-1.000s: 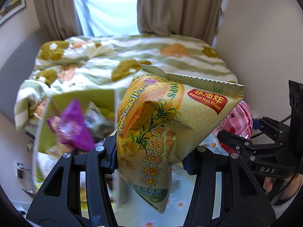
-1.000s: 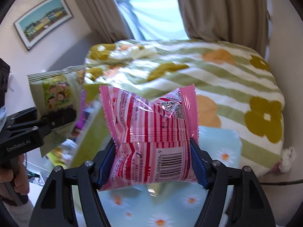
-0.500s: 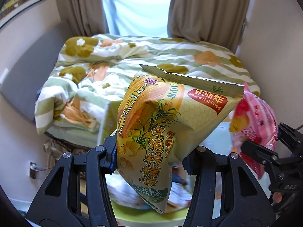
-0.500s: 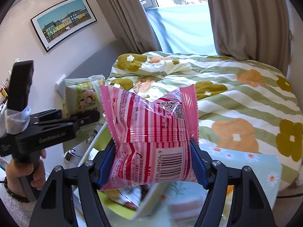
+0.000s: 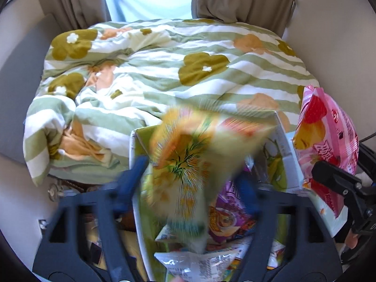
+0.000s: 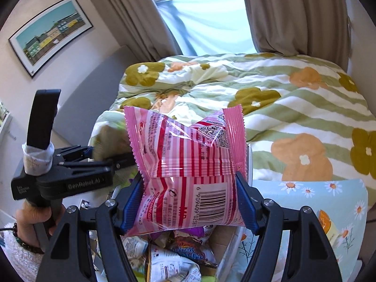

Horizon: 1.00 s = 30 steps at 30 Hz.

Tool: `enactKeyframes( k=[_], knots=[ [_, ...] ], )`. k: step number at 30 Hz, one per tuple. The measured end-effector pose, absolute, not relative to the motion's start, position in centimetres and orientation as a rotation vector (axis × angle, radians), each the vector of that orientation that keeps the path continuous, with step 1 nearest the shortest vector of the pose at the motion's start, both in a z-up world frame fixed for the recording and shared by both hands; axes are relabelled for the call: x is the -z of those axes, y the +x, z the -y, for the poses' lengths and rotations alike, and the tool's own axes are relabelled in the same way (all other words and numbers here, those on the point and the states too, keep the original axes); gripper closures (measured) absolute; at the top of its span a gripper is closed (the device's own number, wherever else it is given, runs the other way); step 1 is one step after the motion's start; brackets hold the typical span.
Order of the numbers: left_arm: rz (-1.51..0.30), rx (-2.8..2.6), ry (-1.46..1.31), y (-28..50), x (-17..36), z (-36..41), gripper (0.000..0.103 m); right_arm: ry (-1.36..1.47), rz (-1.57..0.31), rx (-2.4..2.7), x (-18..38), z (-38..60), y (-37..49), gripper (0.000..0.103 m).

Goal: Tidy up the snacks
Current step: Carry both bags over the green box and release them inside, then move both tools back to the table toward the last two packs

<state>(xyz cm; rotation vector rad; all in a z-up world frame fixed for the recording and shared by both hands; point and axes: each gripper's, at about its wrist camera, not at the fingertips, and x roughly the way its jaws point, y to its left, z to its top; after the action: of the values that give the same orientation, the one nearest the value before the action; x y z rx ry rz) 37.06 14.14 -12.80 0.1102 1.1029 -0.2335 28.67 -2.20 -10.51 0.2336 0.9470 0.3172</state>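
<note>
Your left gripper point(image 5: 192, 176) has just been opening; the yellow corn bag point(image 5: 188, 164) hangs blurred between its spread jaws. Your right gripper point(image 6: 190, 202) clamps the pink packet point(image 6: 188, 169).

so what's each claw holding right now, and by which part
The right claw grips the pink snack bag by its lower half, pads on both side edges. The left claw has just opened; the yellow bag is blurred and dropping toward the box.

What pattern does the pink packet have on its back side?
Pink and red horizontal stripes on the pink packet, with a black barcode; clearest in the right wrist view.
</note>
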Motion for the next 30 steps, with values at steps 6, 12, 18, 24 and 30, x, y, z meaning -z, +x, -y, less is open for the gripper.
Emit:
enactKeyframes(
  k=[6,12,18,24,30],
  knots=[
    [-1.091,0.263,0.066,35.4,13.1,-15.0,0.001,0.244,-0.960,-0.277,10.9,2.2,28.9,0.035],
    [-1.085,0.259,0.034,33.0,12.7,-15.9,0.001,0.259,-0.957,-0.267,10.7,2.3,28.4,0.035],
    [-1.088,0.248,-0.005,31.3,12.7,-16.7,0.001,0.262,-0.974,-0.273,11.0,1.7,29.5,0.034],
    [-1.091,0.232,0.012,31.1,13.2,-16.7,0.001,0.277,-0.990,-0.267,12.0,0.8,31.2,0.029],
    [-1.101,0.214,0.047,30.7,14.0,-16.6,0.001,0.268,-0.985,-0.245,13.2,0.8,31.1,0.000]
  ],
)
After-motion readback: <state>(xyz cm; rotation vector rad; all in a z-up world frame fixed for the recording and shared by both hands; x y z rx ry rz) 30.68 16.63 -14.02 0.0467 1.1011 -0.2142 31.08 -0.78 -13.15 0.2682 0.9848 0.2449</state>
